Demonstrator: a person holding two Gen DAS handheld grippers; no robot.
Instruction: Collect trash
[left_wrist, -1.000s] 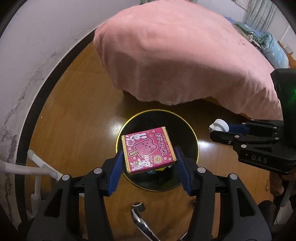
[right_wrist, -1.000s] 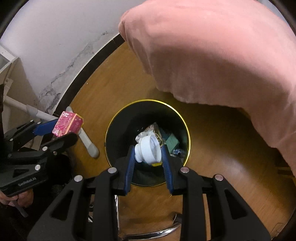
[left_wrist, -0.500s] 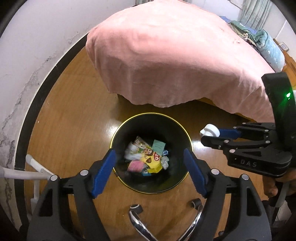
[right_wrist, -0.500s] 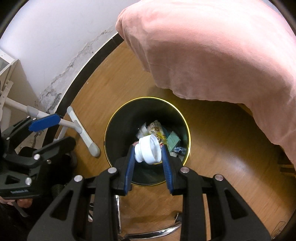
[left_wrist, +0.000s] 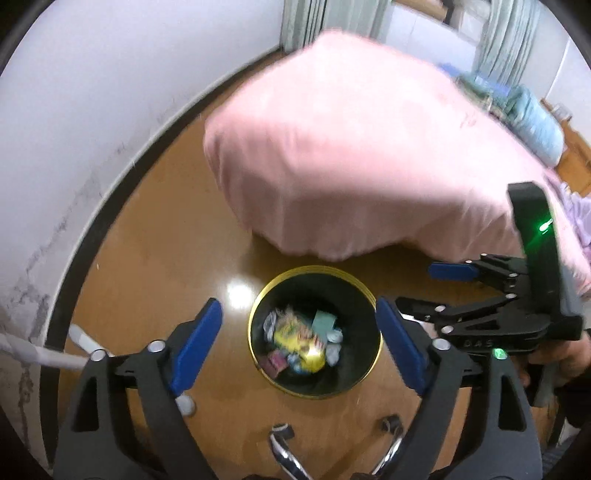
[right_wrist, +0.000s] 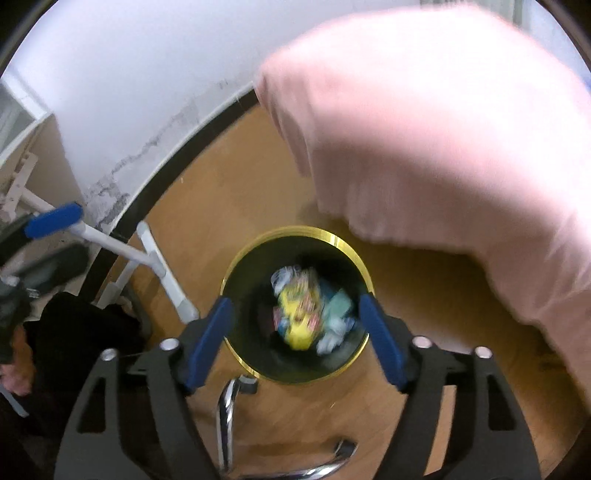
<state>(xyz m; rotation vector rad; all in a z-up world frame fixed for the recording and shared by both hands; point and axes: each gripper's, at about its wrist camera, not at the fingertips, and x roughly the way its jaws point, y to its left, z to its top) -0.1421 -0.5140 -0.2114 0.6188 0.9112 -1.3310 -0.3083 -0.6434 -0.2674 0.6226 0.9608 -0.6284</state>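
Trash (left_wrist: 300, 343) lies in a heap at the bottom of the black bin (left_wrist: 369, 295) with the gold rim, which stands on the wooden floor (left_wrist: 155, 236) just in front of the pink blanket (left_wrist: 351, 147): a yellow wrapper, a pink box, a teal scrap and white bits. The left gripper (left_wrist: 301, 345) hangs above the bin, its jaws opening with nothing between them. The right gripper (right_wrist: 295, 328) also hangs above the bin, jaws opening and holding nothing. A white pipe frame (right_wrist: 155, 258) stands left of the bin, by the wall.
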